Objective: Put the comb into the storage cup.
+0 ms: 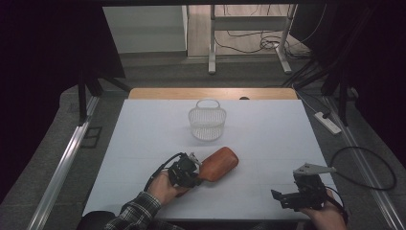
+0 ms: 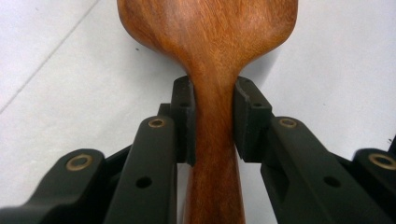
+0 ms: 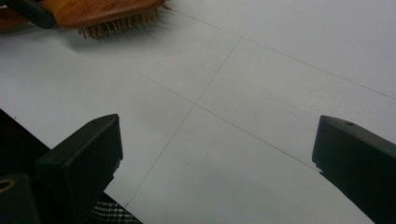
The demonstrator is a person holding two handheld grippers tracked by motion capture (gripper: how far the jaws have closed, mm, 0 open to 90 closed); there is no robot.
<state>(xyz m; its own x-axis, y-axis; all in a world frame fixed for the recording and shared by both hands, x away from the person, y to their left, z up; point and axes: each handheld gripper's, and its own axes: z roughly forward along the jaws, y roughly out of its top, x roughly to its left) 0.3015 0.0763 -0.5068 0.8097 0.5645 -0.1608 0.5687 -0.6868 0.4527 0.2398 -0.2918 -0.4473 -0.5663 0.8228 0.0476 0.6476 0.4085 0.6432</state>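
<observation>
From the high view, a white bench (image 1: pixel 143 143) fills the middle of the scene. A wooden hairbrush (image 1: pixel 219 164) lies on it near the front, its broad head angled toward the back right. The left hand-held gripper (image 1: pixel 195 173) meets the brush at its handle end. A small white wire basket (image 1: pixel 207 120) stands upright farther back, well apart from the brush, and looks empty. The right hand-held gripper (image 1: pixel 282 197) rests near the bench's front right corner, apart from everything.

In the left gripper view, the two black pads (image 2: pixel 186 119) press on either side of the hairbrush's (image 2: pixel 210 42) narrow neck, just below where the head widens. The grip is closed on the brush, which seems to lie low against the white surface.

In the right gripper view, the right hand-held gripper (image 3: pixel 217 154) stands wide open with nothing but bare bench between its jaws. The hairbrush (image 3: pixel 105 11) shows at the upper left, bristles facing down.

Judged from this, the grasp is made. Lifting the brush and carrying it, probably to the basket, remains to be done.
</observation>
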